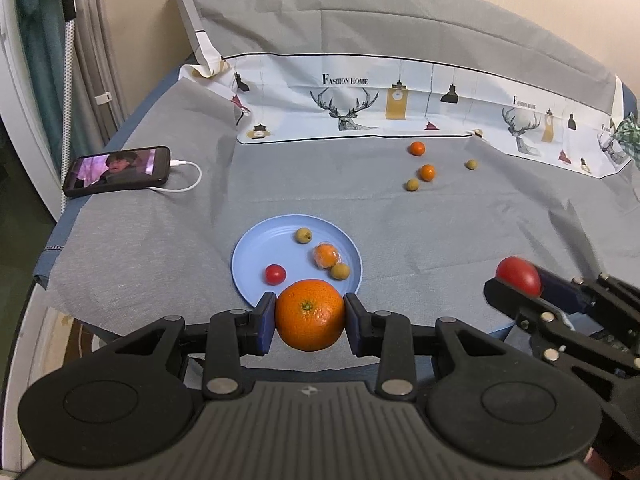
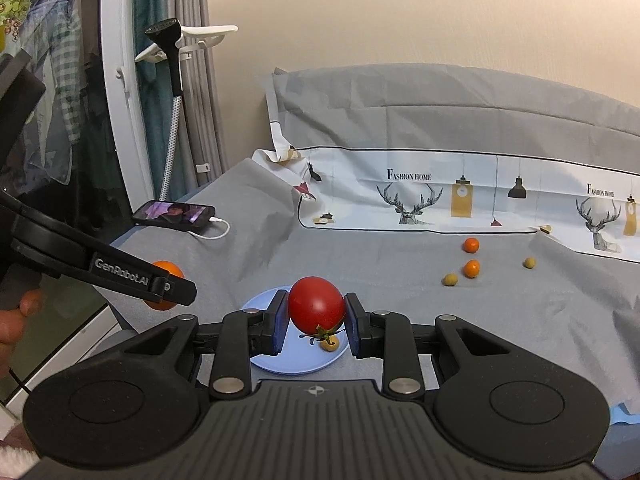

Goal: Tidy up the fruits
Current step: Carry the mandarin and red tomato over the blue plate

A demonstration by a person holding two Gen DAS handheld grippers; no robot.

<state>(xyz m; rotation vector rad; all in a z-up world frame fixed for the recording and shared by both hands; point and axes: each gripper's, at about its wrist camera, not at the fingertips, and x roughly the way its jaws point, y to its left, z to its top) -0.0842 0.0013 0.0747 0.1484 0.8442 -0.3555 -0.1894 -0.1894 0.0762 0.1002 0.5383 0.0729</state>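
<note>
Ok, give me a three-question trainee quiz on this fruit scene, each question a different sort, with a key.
1. True or false: the left gripper is shut on the orange.
2. Which fruit does the right gripper hold? A) green fruit B) tomato C) small orange
3. Fill in: the blue plate already holds ___ fruits.

Key: 1 true; 2 B; 3 four.

Left gripper [image 1: 310, 320] clamped on orange [image 1: 310, 315]; right gripper [image 2: 316, 322] clamped on tomato [image 2: 317, 305], both held raised.
</note>
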